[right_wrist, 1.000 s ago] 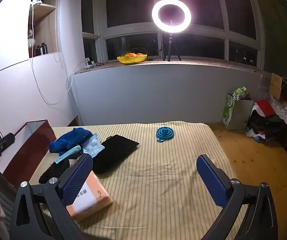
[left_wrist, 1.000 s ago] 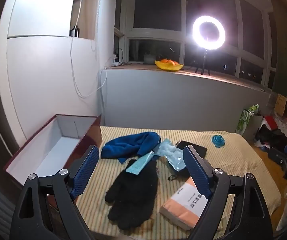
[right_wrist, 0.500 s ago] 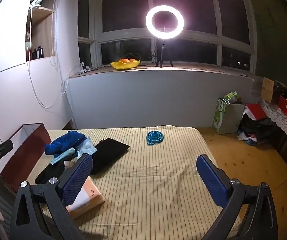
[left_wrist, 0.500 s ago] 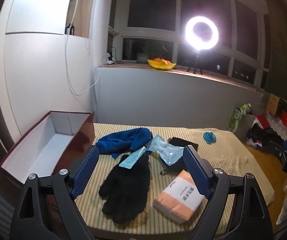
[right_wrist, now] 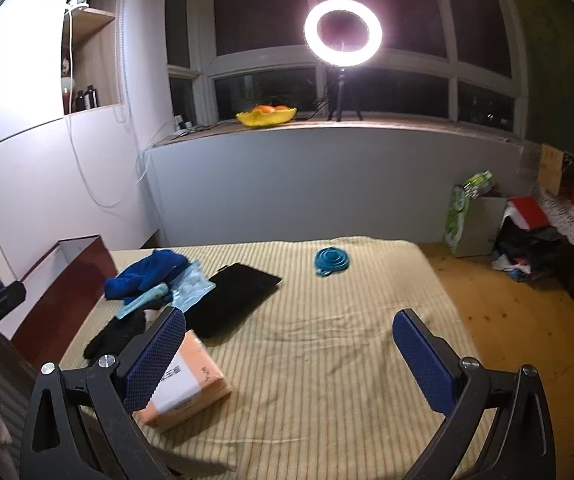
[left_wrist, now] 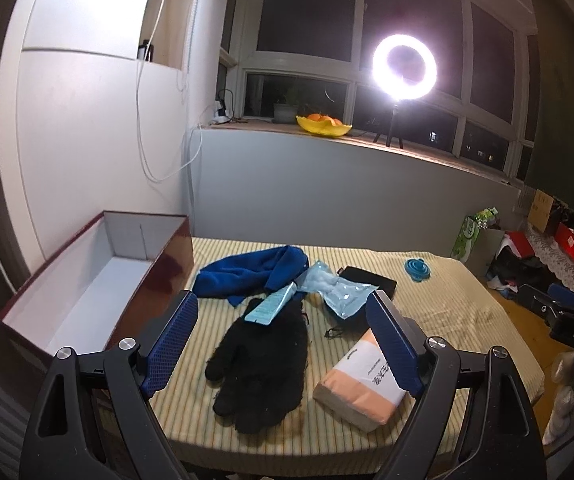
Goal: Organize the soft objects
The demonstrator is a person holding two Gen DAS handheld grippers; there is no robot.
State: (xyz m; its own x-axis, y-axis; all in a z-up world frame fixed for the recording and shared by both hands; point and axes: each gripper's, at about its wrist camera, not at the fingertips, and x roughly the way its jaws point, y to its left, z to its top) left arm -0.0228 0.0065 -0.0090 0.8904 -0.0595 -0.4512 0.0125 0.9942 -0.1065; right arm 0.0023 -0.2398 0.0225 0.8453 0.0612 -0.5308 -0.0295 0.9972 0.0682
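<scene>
Both grippers, left (left_wrist: 283, 346) and right (right_wrist: 289, 354), stay wide open and hold nothing. They have pulled back a bit. Glove (left_wrist: 263, 364) lies on the bed (right_wrist: 327, 360) beside the box (left_wrist: 87, 280), still waiting.

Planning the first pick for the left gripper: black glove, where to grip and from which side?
Take the black glove across its palm, coming from above with the left gripper, which is open and hangs right over it. The glove lies flat on the striped table, fingers toward the camera. Its cuff end is covered by a light blue tube, so stay below that, probably mid-palm.
</scene>
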